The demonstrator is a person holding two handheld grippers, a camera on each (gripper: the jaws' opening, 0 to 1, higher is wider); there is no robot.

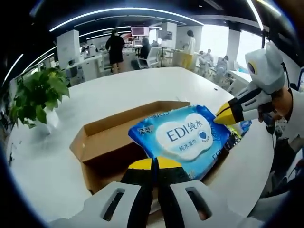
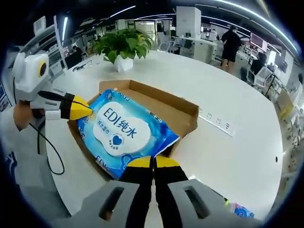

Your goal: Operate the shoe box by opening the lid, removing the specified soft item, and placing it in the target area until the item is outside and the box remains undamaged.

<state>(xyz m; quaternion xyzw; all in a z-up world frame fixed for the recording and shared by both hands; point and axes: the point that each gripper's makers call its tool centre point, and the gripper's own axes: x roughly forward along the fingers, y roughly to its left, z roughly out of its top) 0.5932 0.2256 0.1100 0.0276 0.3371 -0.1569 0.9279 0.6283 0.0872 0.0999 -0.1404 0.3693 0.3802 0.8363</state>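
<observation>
A blue pack of wet wipes (image 1: pixel 187 135) (image 2: pixel 121 130) with a white label lies tilted across the top of an open brown cardboard box (image 1: pixel 97 142) (image 2: pixel 183 107). My left gripper (image 1: pixel 154 164) (image 2: pixel 87 110) is shut on one edge of the pack. My right gripper (image 2: pixel 153 164) (image 1: pixel 223 117) is shut on the opposite edge. A second blue pack (image 1: pixel 221 153) (image 2: pixel 99 160) peeks out under the first, inside the box.
The box stands on a large white table (image 1: pixel 142 88) (image 2: pixel 228 142). A potted plant (image 1: pixel 40 97) (image 2: pixel 121 45) stands near the table's edge. A black cable (image 2: pixel 47 152) loops beside the box. Desks and people fill the office behind.
</observation>
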